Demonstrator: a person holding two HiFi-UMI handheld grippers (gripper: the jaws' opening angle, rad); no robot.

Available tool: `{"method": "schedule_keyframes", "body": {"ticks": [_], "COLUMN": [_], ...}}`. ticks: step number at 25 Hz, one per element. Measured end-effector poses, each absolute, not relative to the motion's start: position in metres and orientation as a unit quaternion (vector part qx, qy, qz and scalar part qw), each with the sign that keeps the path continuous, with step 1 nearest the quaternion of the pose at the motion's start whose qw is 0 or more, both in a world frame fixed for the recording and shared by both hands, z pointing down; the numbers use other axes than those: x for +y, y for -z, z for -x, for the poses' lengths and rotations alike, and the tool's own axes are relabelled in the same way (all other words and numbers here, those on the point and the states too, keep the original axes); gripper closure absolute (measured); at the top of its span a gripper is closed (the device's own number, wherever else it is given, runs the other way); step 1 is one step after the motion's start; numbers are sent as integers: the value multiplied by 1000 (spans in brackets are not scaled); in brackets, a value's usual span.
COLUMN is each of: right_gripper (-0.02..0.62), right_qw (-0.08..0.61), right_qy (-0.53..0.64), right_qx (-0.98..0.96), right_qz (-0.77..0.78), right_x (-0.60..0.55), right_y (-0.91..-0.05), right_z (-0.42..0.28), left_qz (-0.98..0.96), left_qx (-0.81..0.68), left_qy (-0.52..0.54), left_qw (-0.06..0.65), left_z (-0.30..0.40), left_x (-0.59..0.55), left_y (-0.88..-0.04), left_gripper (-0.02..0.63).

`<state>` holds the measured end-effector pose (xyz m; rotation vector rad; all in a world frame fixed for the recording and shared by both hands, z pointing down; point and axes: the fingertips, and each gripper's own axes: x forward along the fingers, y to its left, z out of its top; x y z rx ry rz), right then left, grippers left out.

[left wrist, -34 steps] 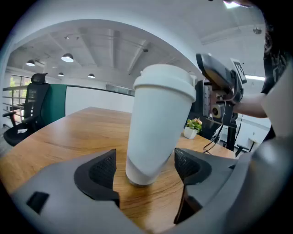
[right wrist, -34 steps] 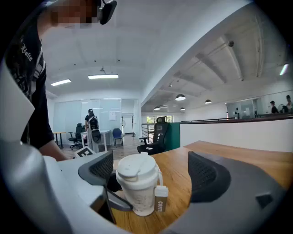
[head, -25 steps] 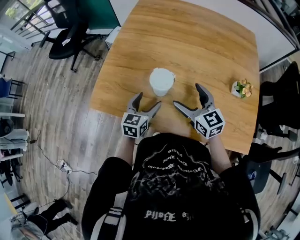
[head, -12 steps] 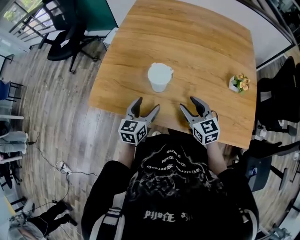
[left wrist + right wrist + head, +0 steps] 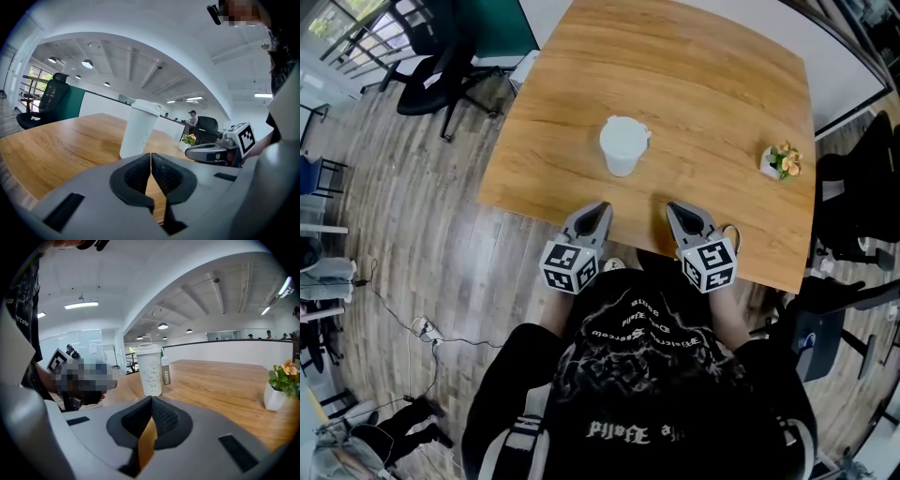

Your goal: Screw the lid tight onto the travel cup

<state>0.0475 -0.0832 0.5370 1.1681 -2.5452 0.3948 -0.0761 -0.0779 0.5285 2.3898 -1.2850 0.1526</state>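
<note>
- As the two hands drew back to the near edge of the desk (image 5: 712, 84), both sets of jaws had just been closing. The left gripper (image 5: 601, 208) and the right gripper (image 5: 673, 207) each ended clenched, jaws pressed together with nothing between them.
- The cup (image 5: 622, 155) stood upright near the middle of the desk, well apart from both grippers. Its lid (image 5: 623, 133) sat on top, and neither gripper touched it.
- With both grippers empty and back from the cup, no twisting was under way. This looked like a rest pose, either after the lid work or ahead of it. Whether the lid was fully tight could not be told from any view.
- A second earlier the grippers had flanked the cup, jaws spread wide, tips reaching toward it from either side.
- Half a second earlier they had already pulled toward the person, jaws still apart.
- The cup kept its place and stance across all three head views. The plant (image 5: 782, 169) by the desk's right edge also stayed put.
</note>
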Motion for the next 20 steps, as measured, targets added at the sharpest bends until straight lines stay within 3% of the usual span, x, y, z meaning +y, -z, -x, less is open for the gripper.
{"method": "schedule_keyframes", "body": {"ticks": [20], "right_gripper": [591], "right_qw": [183], "right_qy": [-138], "right_qx": [-876], "right_qz": [-424], "right_x": [-81], "right_y": [-548], "right_z": [-46], "left_qz": [-859], "left_qx": [-469], "left_qy": [-81], "left_qw": [190], "left_z": [75], "left_x": [-78], "left_y": [-530], "left_gripper": [584]}}
